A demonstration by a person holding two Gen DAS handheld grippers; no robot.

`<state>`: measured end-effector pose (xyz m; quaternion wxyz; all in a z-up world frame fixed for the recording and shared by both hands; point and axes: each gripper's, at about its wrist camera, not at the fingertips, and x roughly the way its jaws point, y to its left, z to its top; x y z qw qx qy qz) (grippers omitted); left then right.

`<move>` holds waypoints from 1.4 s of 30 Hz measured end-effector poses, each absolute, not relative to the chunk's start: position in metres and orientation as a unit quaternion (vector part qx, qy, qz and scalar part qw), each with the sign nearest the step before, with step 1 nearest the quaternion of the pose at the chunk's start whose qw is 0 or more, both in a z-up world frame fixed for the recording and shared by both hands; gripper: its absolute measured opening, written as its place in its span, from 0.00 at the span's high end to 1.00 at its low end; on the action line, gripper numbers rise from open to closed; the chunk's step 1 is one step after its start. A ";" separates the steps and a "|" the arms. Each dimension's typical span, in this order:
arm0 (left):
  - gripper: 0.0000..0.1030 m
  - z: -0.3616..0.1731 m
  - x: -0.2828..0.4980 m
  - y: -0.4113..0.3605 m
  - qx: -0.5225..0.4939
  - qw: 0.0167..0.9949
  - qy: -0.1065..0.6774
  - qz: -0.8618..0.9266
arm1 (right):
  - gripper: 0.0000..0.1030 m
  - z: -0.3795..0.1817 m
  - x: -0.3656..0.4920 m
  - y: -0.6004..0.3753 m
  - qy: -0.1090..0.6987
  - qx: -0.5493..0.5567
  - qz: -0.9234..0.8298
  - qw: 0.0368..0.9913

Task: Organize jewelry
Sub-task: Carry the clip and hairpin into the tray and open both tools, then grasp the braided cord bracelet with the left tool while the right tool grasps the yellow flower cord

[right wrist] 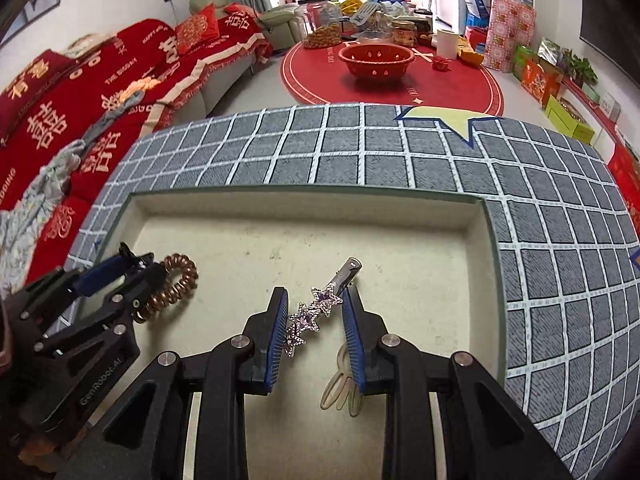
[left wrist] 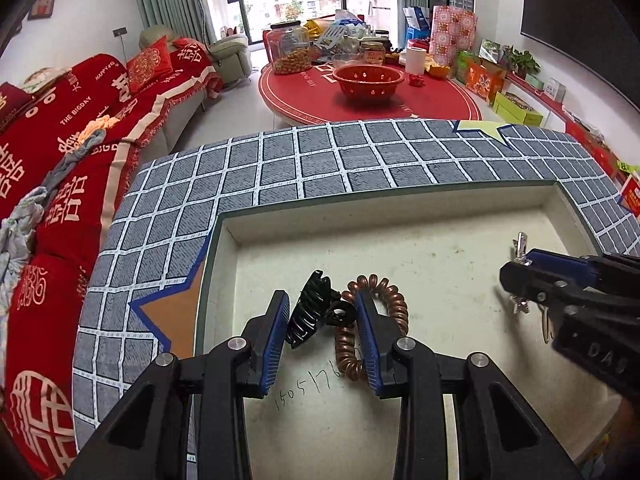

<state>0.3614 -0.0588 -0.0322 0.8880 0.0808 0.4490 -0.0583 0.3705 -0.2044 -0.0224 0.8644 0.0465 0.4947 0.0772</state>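
Note:
A shallow cream tray (left wrist: 400,208) lies on a grey checked cloth. In the left wrist view a black claw hair clip (left wrist: 310,312) lies between the open fingers of my left gripper (left wrist: 322,300), with a copper spiral hair tie (left wrist: 380,320) beside and behind the right finger. In the right wrist view my right gripper (right wrist: 314,298) is open around a silver star hair clip (right wrist: 320,306), its left finger touching the stars. A pale translucent clip (right wrist: 340,394) lies under the right finger. The right gripper also shows in the left wrist view (left wrist: 520,276), the left gripper in the right wrist view (right wrist: 132,262).
The checked cloth (right wrist: 360,152) covers the table around the tray (right wrist: 304,208). Beyond it stands a round red table with a red bowl (left wrist: 368,80), jars and boxes. A red-covered sofa (left wrist: 60,140) runs along the left. Handwritten digits (left wrist: 308,390) mark the tray floor.

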 end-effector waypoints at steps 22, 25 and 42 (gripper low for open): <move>0.06 -0.004 0.341 -0.058 0.073 0.905 0.416 -0.056 | 0.26 0.012 0.355 -0.229 0.461 0.162 0.095 0.867; 0.06 0.006 0.334 -0.054 0.066 0.910 0.406 -0.051 | 0.25 0.018 0.345 -0.236 0.456 0.184 0.092 0.866; 0.00 0.051 0.241 -0.013 0.035 0.927 0.368 -0.056 | 0.14 0.072 0.250 -0.243 0.399 0.169 0.075 0.898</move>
